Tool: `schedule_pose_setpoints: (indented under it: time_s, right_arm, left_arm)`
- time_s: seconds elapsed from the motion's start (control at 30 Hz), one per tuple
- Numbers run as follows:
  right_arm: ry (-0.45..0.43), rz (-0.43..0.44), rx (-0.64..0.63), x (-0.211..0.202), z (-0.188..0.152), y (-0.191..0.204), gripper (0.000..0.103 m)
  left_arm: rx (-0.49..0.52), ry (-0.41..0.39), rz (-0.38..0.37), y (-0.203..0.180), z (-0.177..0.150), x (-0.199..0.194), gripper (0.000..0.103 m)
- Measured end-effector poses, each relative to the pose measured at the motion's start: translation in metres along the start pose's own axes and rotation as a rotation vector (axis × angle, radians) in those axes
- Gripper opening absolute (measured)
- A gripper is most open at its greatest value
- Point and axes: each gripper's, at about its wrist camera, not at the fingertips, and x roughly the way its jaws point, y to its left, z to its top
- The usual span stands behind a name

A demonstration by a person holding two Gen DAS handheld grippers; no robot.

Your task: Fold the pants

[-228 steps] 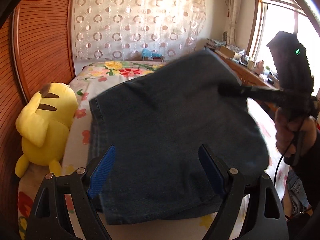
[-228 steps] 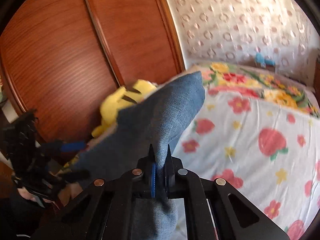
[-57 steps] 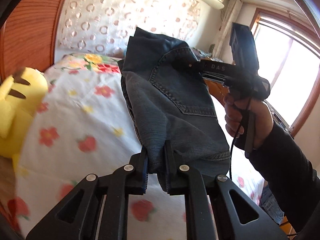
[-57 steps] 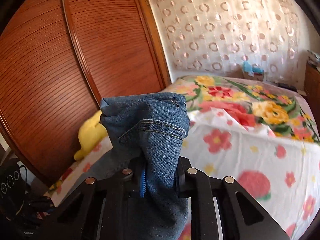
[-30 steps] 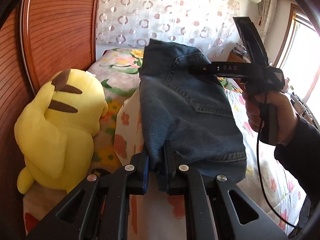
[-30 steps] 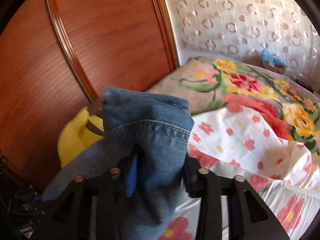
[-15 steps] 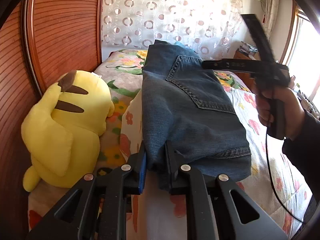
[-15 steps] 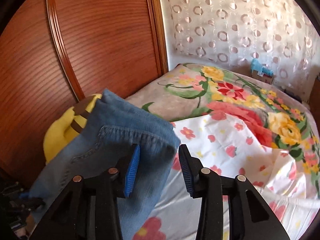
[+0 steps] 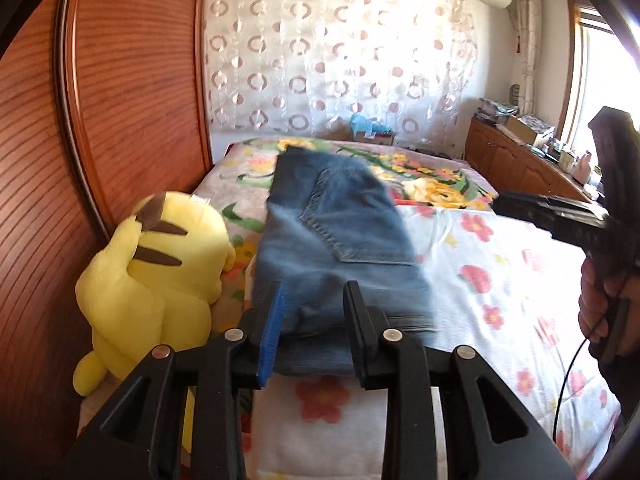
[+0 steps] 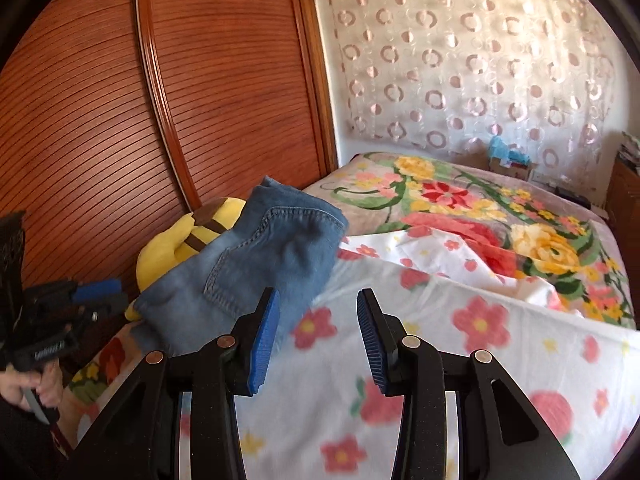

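Observation:
The folded blue denim pants [image 9: 336, 240] lie on the flowered bed sheet [image 9: 500, 280], back pocket up, beside a yellow plush. My left gripper [image 9: 314, 300] is open, its near end of the pants between the spread fingers, not clamped. My right gripper [image 10: 316, 312] is open and empty, drawn back to the right of the pants [image 10: 256, 264]. The right gripper also shows in the left wrist view [image 9: 560, 216], held by a hand.
A yellow plush toy [image 9: 156, 264] sits against the wooden wardrobe door [image 9: 120, 100] left of the pants. A flowered blanket [image 10: 480, 208] covers the far bed. A wooden cabinet [image 9: 520, 164] with clutter stands by the window at right.
Both grippers carried the folded pants to the bed beside the plush and let go. The right opened first and drew back; the left opened just now.

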Motion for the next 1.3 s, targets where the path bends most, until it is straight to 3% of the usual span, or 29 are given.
schedule_pose_setpoints:
  time_s: [0.1, 0.17, 0.37, 0.4, 0.43, 0.47, 0.53, 0.6, 0.8, 0.87, 1.07, 1.13, 1.3]
  right_arm:
    - [-0.019, -0.021, 0.007, -0.032, -0.013, -0.001, 0.042]
    - [-0.030, -0.036, 0.013, -0.053, -0.020, -0.001, 0.042]
    - [-0.062, -0.082, 0.027, -0.103, -0.038, -0.003, 0.042]
    - [-0.067, -0.091, 0.027, -0.109, -0.042, -0.002, 0.042]
    - [-0.072, -0.099, 0.028, -0.114, -0.045, -0.002, 0.042]
    - [-0.076, -0.103, 0.030, -0.120, -0.048, -0.001, 0.042]
    - [-0.087, -0.112, 0.040, -0.133, -0.055, 0.000, 0.042]
    - [-0.098, -0.123, 0.046, -0.144, -0.061, 0.001, 0.042]
    - [-0.120, -0.175, 0.080, -0.177, -0.080, 0.001, 0.042]
    - [-0.128, -0.198, 0.084, -0.188, -0.084, 0.001, 0.049]
    - [-0.167, -0.254, 0.103, -0.222, -0.092, 0.010, 0.056]
    - [-0.187, -0.272, 0.102, -0.235, -0.095, 0.014, 0.065]
    - [-0.216, -0.312, 0.117, -0.257, -0.100, 0.024, 0.065]
  left_arm:
    - [0.024, -0.021, -0.015, -0.019, 0.002, -0.012, 0.033]
    - [0.039, -0.036, -0.025, -0.031, 0.003, -0.021, 0.045]
    - [0.083, -0.058, -0.069, -0.066, 0.003, -0.040, 0.049]
    - [0.088, -0.059, -0.075, -0.071, 0.002, -0.042, 0.055]
    - [0.090, -0.065, -0.081, -0.075, 0.002, -0.044, 0.070]
    - [0.091, -0.079, -0.089, -0.079, 0.001, -0.047, 0.079]
    - [0.100, -0.096, -0.106, -0.091, 0.000, -0.054, 0.080]
    - [0.103, -0.094, -0.126, -0.099, 0.000, -0.058, 0.088]
    - [0.100, -0.145, -0.130, -0.123, -0.003, -0.079, 0.094]
    - [0.098, -0.157, -0.137, -0.129, -0.005, -0.086, 0.094]
    - [0.108, -0.161, -0.156, -0.151, -0.006, -0.106, 0.094]
    - [0.112, -0.165, -0.154, -0.158, -0.006, -0.112, 0.094]
    - [0.113, -0.168, -0.157, -0.175, -0.002, -0.125, 0.094]
